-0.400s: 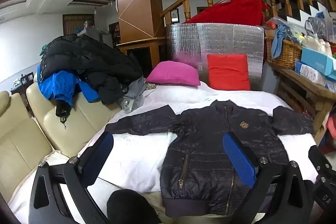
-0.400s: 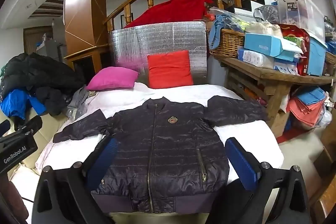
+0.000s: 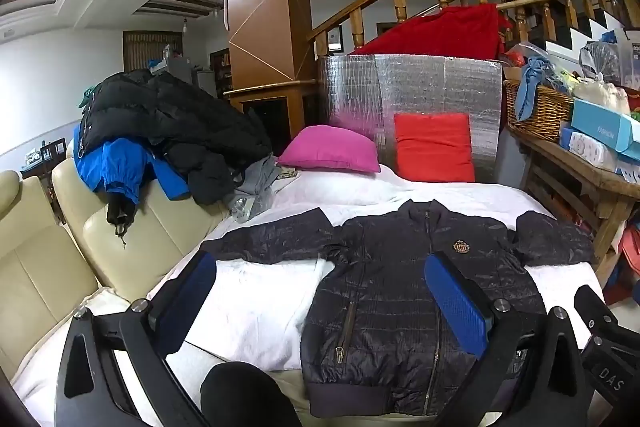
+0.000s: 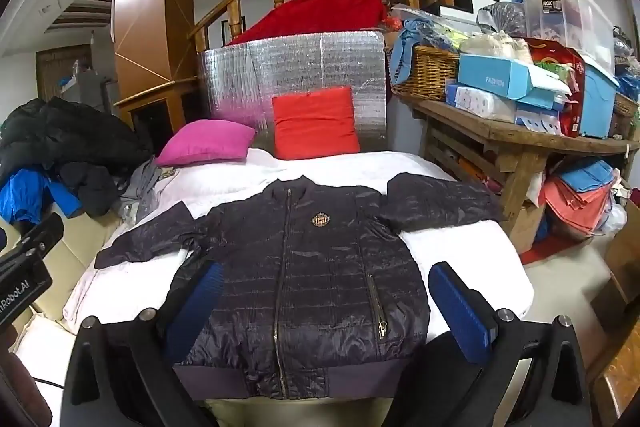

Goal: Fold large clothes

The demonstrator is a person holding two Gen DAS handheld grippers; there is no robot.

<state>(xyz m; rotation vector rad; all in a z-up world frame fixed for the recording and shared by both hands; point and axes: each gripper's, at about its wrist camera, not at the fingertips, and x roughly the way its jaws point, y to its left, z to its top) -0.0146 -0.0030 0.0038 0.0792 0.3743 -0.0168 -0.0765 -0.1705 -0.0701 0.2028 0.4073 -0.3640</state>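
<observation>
Basically, dark navy quilted zip-up jacket [image 4: 304, 279] lay flat, front up and zipped, on white sheet-covered bed [image 4: 460, 251], both sleeves spread out, hem nearest the cameras. Left gripper [image 3: 324, 303] hung over the hem's 9 o'clock side, blue pads wide apart, gripping nothing. Right gripper [image 4: 328, 311] hung over the hem, jaws fully spread, empty too. Magenta pillow [image 4: 206, 143] at 11 o'clock of jacket, red cushion [image 4: 314, 123] at 12, against silver foil panel [image 4: 292, 75]. Heap of black and blue coats [image 3: 160, 131] at 10 o'clock on cream leather sofa [image 3: 44, 251].
</observation>
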